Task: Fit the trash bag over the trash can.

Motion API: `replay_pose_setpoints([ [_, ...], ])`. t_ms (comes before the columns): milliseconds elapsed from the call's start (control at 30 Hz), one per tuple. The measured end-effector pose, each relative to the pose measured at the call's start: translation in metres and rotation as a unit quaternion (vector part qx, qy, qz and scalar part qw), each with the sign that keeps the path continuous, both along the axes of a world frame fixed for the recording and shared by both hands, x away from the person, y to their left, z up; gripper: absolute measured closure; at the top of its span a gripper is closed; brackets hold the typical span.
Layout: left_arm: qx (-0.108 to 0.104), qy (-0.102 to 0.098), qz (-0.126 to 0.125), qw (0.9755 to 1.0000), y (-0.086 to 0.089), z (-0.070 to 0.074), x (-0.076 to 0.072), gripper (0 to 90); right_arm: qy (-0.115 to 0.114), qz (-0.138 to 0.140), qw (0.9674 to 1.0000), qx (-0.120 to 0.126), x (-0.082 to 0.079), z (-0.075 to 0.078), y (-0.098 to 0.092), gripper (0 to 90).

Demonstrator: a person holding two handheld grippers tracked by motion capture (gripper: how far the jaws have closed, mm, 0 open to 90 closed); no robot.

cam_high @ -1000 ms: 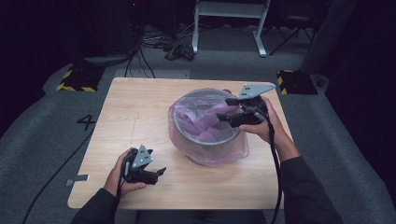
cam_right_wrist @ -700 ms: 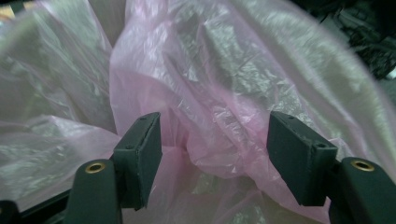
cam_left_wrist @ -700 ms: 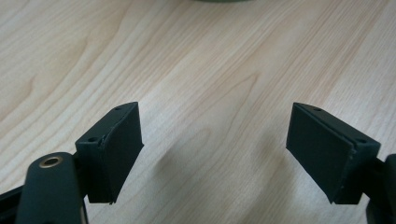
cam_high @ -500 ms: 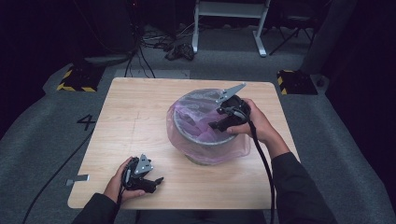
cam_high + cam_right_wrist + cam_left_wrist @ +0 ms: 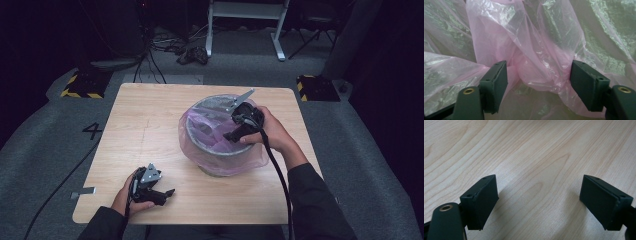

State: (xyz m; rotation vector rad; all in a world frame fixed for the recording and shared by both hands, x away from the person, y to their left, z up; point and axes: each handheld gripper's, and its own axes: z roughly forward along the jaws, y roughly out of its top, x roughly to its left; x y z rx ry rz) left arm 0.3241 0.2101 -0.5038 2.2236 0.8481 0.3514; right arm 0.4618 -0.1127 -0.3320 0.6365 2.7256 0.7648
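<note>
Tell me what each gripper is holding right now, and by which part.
Nothing is held. The left gripper is open over bare table. The right gripper is open inside the bin, jaws either side of a fold of the pink bag.

a round grey mesh bin (image 5: 215,150) stands upright on the right half of the wooden table (image 5: 130,145). a thin, translucent pink plastic bag (image 5: 200,150) lines it, draped over the rim and down the outside, while crumpled, glossy folds (image 5: 529,50) bunch inside the bin.
</note>
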Motion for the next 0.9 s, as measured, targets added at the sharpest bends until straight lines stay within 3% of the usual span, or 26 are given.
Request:
replay_pose_setpoints([
  [167,0.000,0.001,0.000,1.0000,0.000,0.000,0.000,14.8,-0.022,-0.006,0.9993,0.030,-0.006,0.004,-0.007,29.4],
  [400,-0.001,0.001,0.002,1.0000,0.000,0.000,0.000,15.0,-0.048,-0.026,0.9949,0.085,-0.014,0.015,-0.019,28.8],
  [633,-0.001,0.000,0.008,1.0000,0.000,0.000,0.000,14.9,-0.071,-0.033,0.9901,0.117,-0.027,0.021,-0.033,31.7],
  [900,-0.001,0.000,0.009,1.0000,0.000,0.000,0.000,15.0,-0.096,-0.030,0.9840,0.147,-0.048,0.029,-0.060,27.3],
])
